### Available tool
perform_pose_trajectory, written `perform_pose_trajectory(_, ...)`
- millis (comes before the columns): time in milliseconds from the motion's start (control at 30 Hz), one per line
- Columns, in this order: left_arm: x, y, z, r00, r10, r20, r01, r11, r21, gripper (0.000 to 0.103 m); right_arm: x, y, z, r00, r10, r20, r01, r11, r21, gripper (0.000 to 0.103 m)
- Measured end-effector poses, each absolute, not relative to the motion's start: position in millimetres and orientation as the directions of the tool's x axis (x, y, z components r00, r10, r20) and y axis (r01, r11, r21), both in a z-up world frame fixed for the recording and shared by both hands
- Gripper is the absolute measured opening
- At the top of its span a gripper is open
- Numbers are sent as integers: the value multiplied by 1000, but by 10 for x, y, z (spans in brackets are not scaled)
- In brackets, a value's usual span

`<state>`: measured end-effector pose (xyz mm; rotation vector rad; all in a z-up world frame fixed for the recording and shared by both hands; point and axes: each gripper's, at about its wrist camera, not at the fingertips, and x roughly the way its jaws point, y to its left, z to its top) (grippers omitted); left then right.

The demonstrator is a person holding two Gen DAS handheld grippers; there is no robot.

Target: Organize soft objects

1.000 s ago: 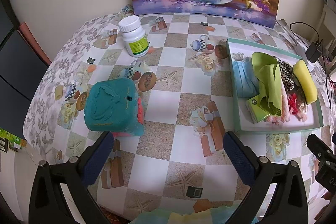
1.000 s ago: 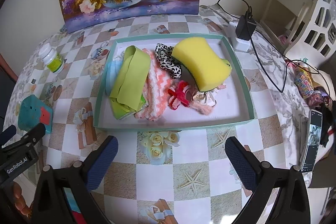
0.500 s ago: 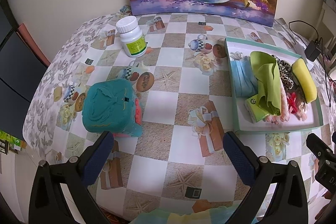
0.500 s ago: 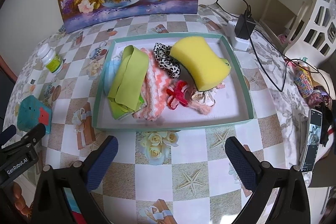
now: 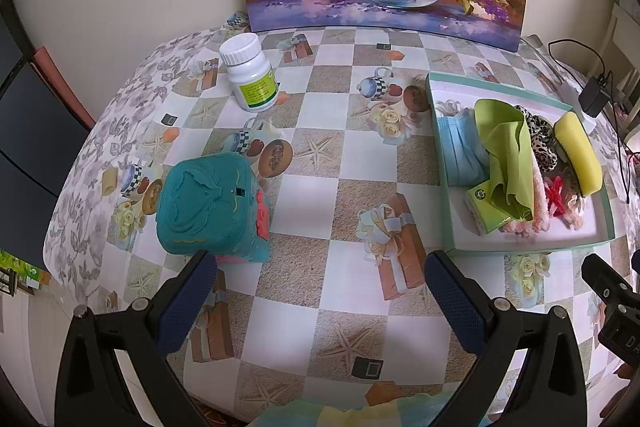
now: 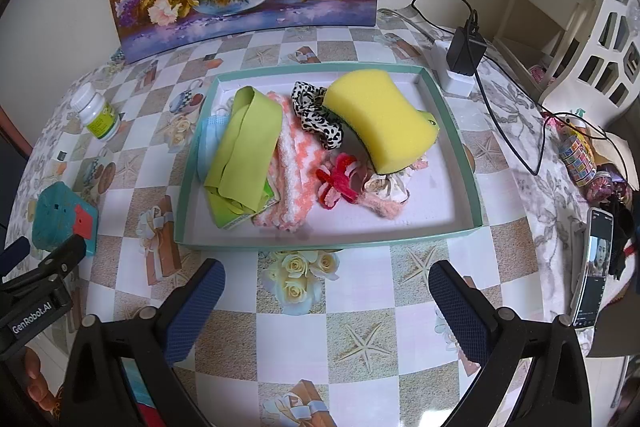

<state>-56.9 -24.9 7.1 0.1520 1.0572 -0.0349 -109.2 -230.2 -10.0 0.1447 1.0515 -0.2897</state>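
Left wrist view: the teal soft fabric cube (image 5: 212, 205) lies just ahead-left of the wide-open, empty left gripper (image 5: 320, 291), nearer than the equally open, empty right gripper (image 6: 326, 301).

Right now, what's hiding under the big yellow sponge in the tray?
Peeking out from under the big yellow sponge are a leopard-print scrunchie and a pale crumpled fabric piece. Anything deeper beneath it is covered.

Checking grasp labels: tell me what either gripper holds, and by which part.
Nothing. The left gripper and the right gripper are both open and empty above the table.
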Motion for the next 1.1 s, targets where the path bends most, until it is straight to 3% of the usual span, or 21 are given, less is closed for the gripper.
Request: perform_pose_trajectory(1100,-574,-214,118,514,44,-857,85,991,102,103,-1095,-2331,-98,461,-166,-872,304,952,-20,103)
